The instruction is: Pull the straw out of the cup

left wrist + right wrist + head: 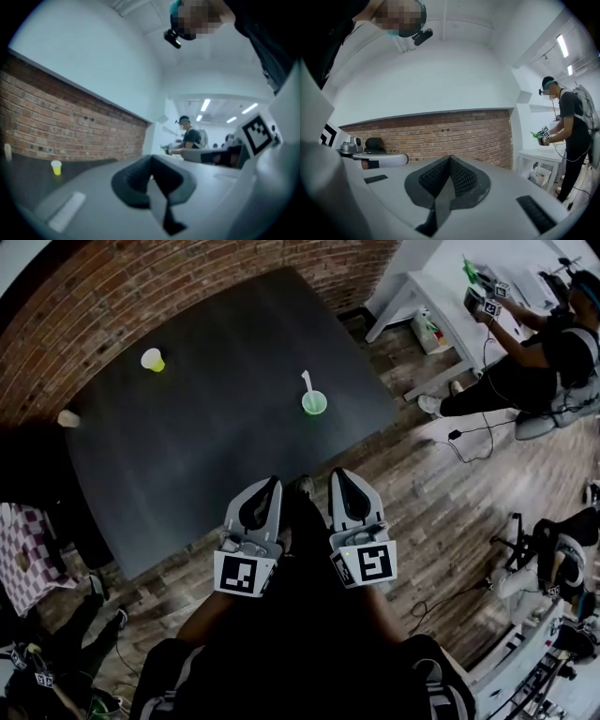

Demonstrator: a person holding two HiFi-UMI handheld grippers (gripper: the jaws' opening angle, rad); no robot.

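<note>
At the bottom centre of the head view, close to your body, you hold the left gripper and the right gripper side by side, near each other but not touching. Both point towards the dark table, and their tips lie about at its near edge. In the left gripper view the two jaws are pressed together with nothing between them. In the right gripper view the jaws likewise meet and are empty.

Beyond the grippers, the green cup stands on the table, ahead of the gap between them and well apart from both. The white straw stands in this cup, leaning towards its far-left rim, with its top clear above the cup.

Farther off to your left, a yellow cup stands on the table. A small white cup sits at the table's left edge. A brick wall runs behind the table. At the far right, across the wooden floor, another person is at a white table
</note>
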